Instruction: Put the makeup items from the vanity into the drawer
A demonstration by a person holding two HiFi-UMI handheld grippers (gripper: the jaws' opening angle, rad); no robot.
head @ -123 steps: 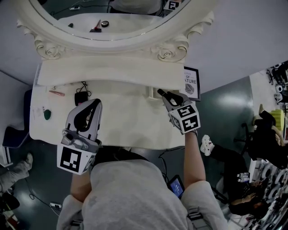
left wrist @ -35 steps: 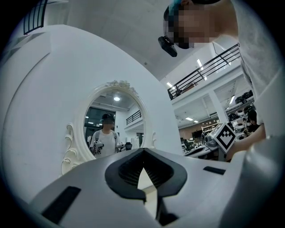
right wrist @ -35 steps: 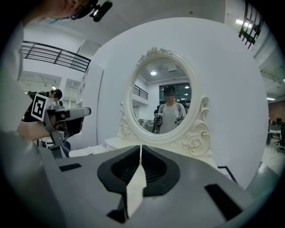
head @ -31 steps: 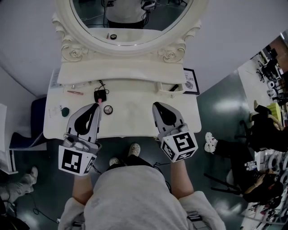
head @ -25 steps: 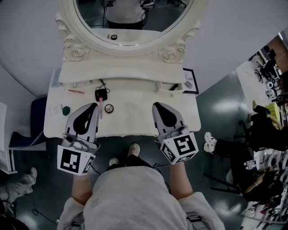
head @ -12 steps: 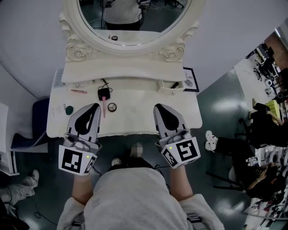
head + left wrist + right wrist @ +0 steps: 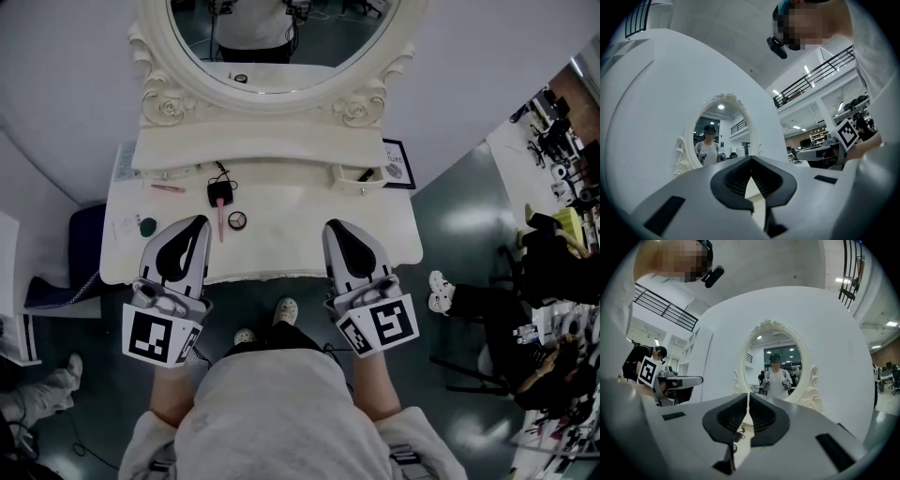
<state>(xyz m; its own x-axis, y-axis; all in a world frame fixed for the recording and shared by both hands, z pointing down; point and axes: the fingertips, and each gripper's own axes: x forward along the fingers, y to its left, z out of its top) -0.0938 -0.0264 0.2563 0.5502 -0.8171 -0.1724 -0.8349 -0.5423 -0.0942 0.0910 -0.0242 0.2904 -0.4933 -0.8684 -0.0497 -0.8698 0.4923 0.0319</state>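
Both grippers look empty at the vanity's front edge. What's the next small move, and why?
Probably open the left gripper and ease it forward onto the pink stick: its jaws are shut on nothing, and that stick lies on the vanity just beside its tips.

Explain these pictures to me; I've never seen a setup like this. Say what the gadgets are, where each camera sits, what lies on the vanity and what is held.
A person stands at a white vanity with a handheld two-jaw gripper in each hand; the patterned cubes are part of them. The top-down picture comes from a camera on the person's head and shows the left gripper and the right gripper. The other two come from cameras riding on each gripper, looking along its jaws toward the mirror. On the top lie a pink stick, a round compact, a black item with a cord, a thin pink item and a green round piece. A small drawer stands open. Both grippers are shut and empty.
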